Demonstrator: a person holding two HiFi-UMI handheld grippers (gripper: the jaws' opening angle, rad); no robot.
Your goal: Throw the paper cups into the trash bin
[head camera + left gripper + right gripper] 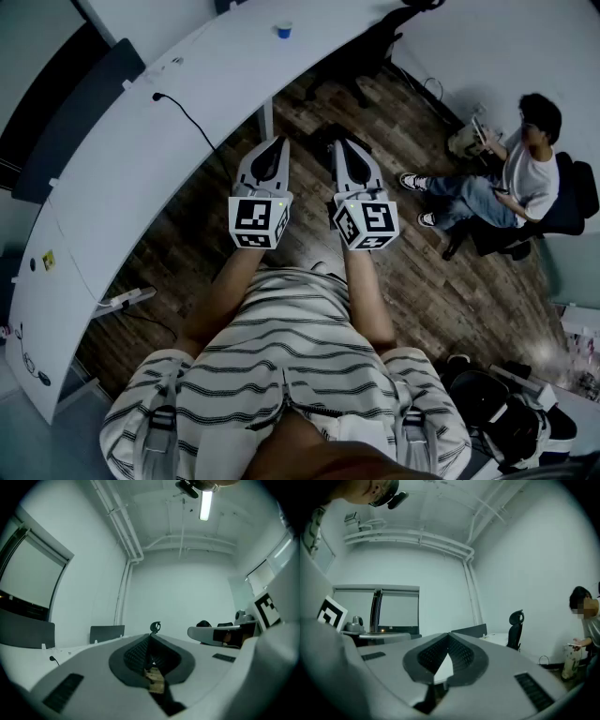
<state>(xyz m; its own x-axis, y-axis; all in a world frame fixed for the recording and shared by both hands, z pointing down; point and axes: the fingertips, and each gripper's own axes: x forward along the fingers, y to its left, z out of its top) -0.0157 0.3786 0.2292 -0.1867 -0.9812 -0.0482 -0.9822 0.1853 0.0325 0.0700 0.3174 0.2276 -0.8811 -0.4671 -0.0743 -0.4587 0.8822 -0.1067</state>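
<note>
Left gripper (277,142): hanging level in front of the standing person, jaws clenched together on nothing.
Right gripper (343,146): sitting just beside it, likewise pinched closed and empty.
Cup (284,30): a small blue one is standing at the far end of the long white table (141,159), well apart from both grippers.
Trash bin: not showing in any view.
Step in hand: I reckon the approach to the cup is coming first.
Doing it well: spreading the jaws before arriving, then closing gently around the cup's wall so the paper is not crumpling.
Bystander (525,169): sitting at the right.
</note>
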